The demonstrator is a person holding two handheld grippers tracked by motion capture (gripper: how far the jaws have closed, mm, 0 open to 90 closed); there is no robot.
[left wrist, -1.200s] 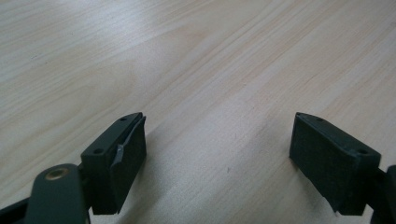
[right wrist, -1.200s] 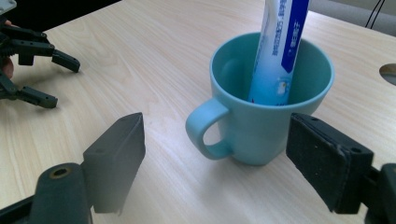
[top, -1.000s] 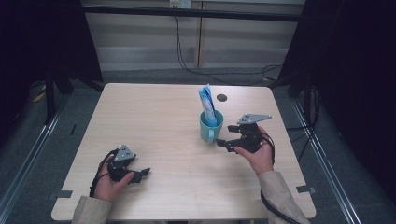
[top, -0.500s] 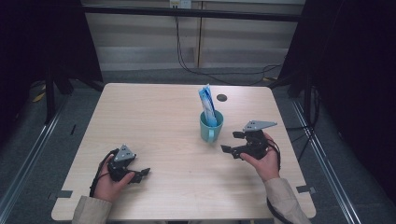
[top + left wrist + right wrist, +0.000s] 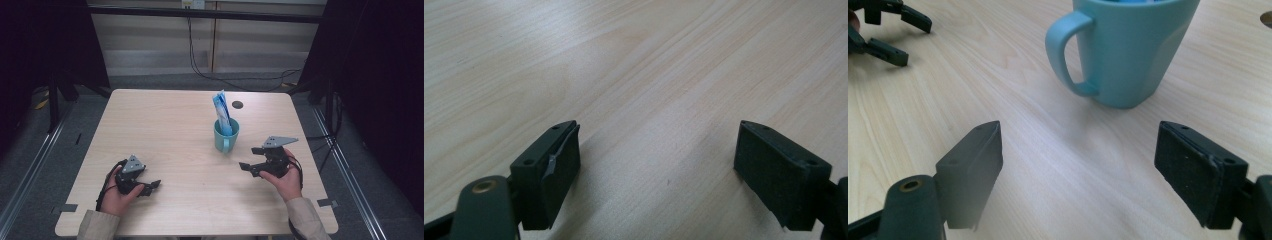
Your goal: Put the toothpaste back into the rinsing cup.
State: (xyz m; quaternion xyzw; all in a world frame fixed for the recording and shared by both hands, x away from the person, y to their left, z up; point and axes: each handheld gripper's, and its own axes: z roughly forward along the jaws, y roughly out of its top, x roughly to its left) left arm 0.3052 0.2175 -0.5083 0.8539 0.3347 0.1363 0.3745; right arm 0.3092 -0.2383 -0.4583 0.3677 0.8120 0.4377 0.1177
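Observation:
A teal mug [image 5: 226,137] stands right of the table's middle, its handle toward the person, and a blue and white packet [image 5: 220,111] sticks up out of it. My right gripper [image 5: 248,158] is held low just right of and nearer than the mug, open and holding nothing. In the right gripper view the mug [image 5: 1128,50] stands a short way beyond the spread jaws of the right gripper [image 5: 1078,127]. My left gripper [image 5: 152,188] rests open near the front left; in its own view the left gripper [image 5: 659,127] has bare wood between its jaws.
The light wooden table [image 5: 165,125] has a small dark round hole [image 5: 237,104] behind the mug. Dark frame posts and cables stand beyond the far edge. The left gripper [image 5: 883,30] appears far off at the top left of the right gripper view.
The right gripper has drawn back from the mug toward the person and slightly right, staying open. The left gripper has not moved.

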